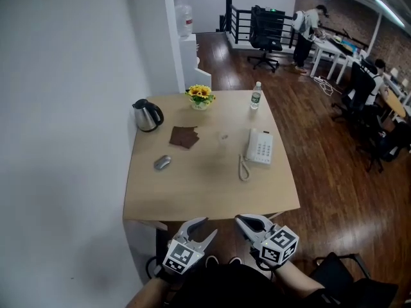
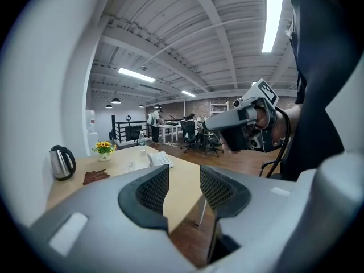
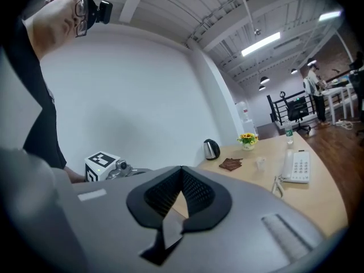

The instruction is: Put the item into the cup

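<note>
A small clear cup (image 1: pixel 223 136) stands near the middle of the wooden table (image 1: pixel 205 185); it also shows faintly as the cup (image 3: pixel 260 162) in the right gripper view. A small grey rounded item (image 1: pixel 162 162) lies to its left, nearer the table's left side. A brown folded piece (image 1: pixel 184 136) lies beside the cup. Both grippers are held below the table's near edge, well short of these things. My left gripper (image 1: pixel 209 226) (image 2: pixel 183 181) is open and empty. The jaws of my right gripper (image 1: pixel 239 219) (image 3: pixel 182 172) meet at their tips with nothing between them.
On the table stand a steel kettle (image 1: pixel 147 114) at the back left, a pot of yellow flowers (image 1: pixel 200 96), a water bottle (image 1: pixel 256 95) and a white corded phone (image 1: pixel 259 147) on the right. A white wall runs along the left. Office chairs and people are far behind.
</note>
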